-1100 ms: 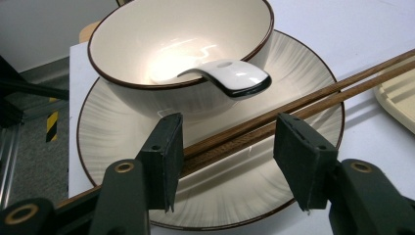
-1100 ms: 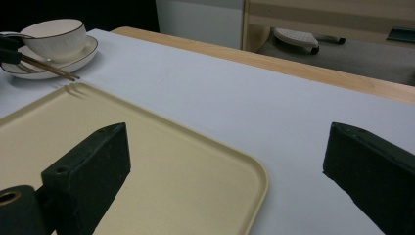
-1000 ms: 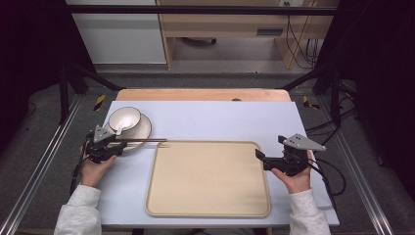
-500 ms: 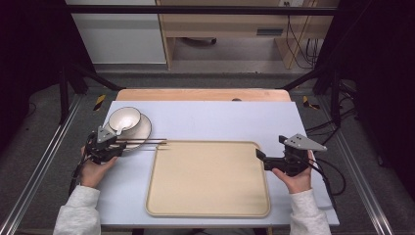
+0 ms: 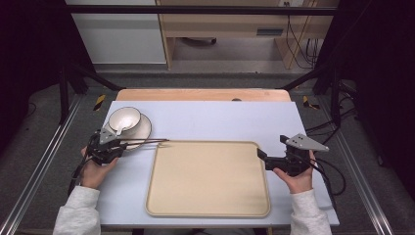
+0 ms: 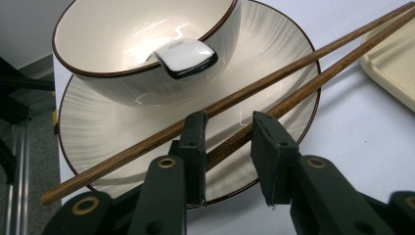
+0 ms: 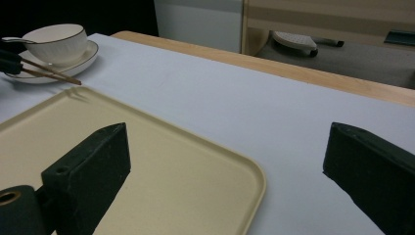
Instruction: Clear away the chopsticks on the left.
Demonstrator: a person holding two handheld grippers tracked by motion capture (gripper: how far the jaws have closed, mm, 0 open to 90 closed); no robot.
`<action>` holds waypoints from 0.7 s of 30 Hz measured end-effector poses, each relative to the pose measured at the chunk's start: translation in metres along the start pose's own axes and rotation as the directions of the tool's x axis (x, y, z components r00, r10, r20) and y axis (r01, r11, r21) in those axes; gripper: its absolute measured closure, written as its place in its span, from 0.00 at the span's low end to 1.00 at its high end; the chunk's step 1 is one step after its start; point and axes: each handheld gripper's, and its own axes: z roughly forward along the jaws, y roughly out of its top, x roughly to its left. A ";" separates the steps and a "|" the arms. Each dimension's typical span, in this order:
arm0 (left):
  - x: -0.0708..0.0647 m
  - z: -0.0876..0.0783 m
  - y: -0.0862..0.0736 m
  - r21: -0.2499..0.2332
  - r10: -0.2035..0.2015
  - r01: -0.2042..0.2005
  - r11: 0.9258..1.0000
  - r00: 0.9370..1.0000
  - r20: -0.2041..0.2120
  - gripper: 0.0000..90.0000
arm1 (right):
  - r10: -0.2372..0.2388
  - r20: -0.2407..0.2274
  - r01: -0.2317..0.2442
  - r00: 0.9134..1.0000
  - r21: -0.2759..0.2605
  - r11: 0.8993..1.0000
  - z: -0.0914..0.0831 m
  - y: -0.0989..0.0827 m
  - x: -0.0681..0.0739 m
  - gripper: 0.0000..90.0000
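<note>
My left gripper [image 6: 227, 147] sits at the near edge of the plate [image 6: 274, 54], at the left of the table [image 5: 220, 120]. Its jaws have just been closing, and now they stand narrow, not fully together. One chopstick [image 6: 303, 90] runs between them. The second chopstick [image 6: 161, 134] passes under or just outside the left jaw. I cannot tell whether the pads actually press on the wood; a sliver of gap shows beside the right jaw.

Both chopsticks lie across the plate, side by side, running up and right. In the high view their tips [image 5: 164, 141] reach past the plate rim to just beside the far left corner of the tray [image 5: 208, 196].

The bowl [image 6: 93, 29] stands on the plate behind the chopsticks. A white spoon [image 6: 183, 56] with a dark edge rests inside it.

My right gripper [image 5: 262, 155] hangs at the right edge of the tray, pointing left across it. Jaws wide apart, nothing between them. In the right gripper view one jaw is above the tray and the other above the bare table cover.

The tray is beige, in the middle of the table, nothing on it.
</note>
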 end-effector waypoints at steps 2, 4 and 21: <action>-0.001 -0.001 0.001 0.004 0.003 -0.003 1.000 1.000 0.000 0.79 | 0.001 0.002 -0.001 1.000 0.000 1.000 0.000 0.000 0.000 0.04; -0.001 -0.001 0.001 0.007 0.004 -0.004 1.000 1.000 0.004 0.81 | 0.003 0.003 -0.003 1.000 0.000 1.000 0.000 0.000 0.000 0.04; 0.001 0.002 0.003 0.019 -0.036 0.036 0.999 0.999 0.027 0.80 | -0.001 0.002 0.001 1.000 0.004 1.000 0.000 0.000 0.000 0.04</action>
